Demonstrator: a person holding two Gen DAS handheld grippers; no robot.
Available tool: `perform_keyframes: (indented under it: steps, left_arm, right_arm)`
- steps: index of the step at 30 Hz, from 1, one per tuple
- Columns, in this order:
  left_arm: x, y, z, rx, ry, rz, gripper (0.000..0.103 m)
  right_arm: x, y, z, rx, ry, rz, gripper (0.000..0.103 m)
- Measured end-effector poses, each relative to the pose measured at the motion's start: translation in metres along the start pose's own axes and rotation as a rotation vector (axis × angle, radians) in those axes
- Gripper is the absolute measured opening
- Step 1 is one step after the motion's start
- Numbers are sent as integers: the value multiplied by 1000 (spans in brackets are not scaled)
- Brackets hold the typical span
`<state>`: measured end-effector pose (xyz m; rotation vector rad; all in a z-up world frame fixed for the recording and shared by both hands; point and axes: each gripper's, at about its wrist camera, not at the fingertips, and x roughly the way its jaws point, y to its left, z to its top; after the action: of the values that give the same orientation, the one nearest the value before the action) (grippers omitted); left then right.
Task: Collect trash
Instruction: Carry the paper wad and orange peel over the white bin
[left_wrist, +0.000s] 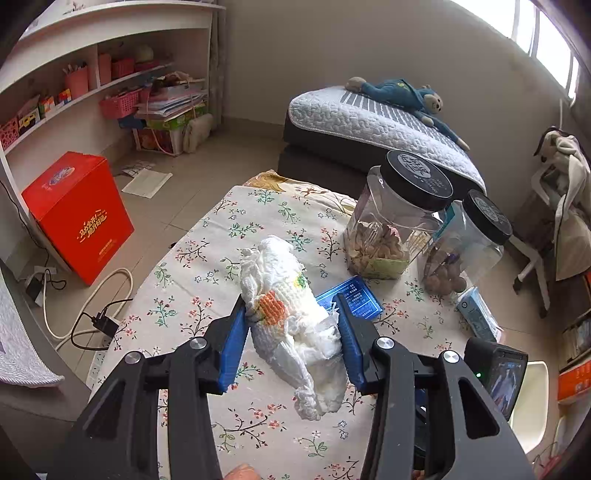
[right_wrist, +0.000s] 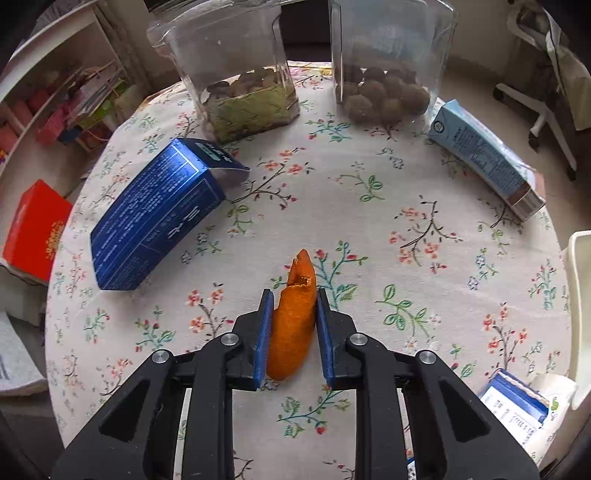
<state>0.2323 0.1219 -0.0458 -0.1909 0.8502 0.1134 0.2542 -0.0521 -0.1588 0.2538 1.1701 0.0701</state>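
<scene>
In the left wrist view my left gripper (left_wrist: 291, 314) is shut on a crumpled white diaper (left_wrist: 291, 317) with orange and green print, held above the floral tablecloth (left_wrist: 207, 266). Its loose end hangs below the blue pads. In the right wrist view my right gripper (right_wrist: 291, 306) is shut on a curled piece of orange peel (right_wrist: 295, 317) that rests on or just over the tablecloth (right_wrist: 369, 229); the peel's tip pokes out past the fingertips.
A dark blue carton (right_wrist: 155, 214) lies left of the peel, a light blue carton (right_wrist: 484, 155) at the far right. Two clear jars (right_wrist: 236, 70) (right_wrist: 388, 62) stand at the table's far side. A red box (left_wrist: 77, 214) and cables sit on the floor.
</scene>
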Motion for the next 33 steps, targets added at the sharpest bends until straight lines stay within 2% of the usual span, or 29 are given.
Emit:
perform_keyframes:
  steps: [2, 6, 11, 21, 28, 33]
  left_arm:
    - [-1, 1, 0, 1, 3, -5, 46]
    - [-1, 0, 0, 3, 3, -11, 46]
    - [-2, -9, -3, 24, 0, -7, 46]
    - [-14, -33, -14, 87, -51, 28, 46]
    - [-34, -58, -29, 136, -123, 45, 46]
    - [-48, -72, -36, 135, -178, 51, 46]
  right_arm:
    - [-9, -10, 4, 42, -7, 75, 16]
    - [-31, -23, 13, 68, -44, 111, 16]
    - [-65, -34, 19, 22, -126, 70, 16]
    - [-108, -62, 23, -49, -249, 52, 16]
    - [-147, -75, 16, -119, -375, 58, 16]
    - [-172, -88, 7, -159, -493, 14, 16]
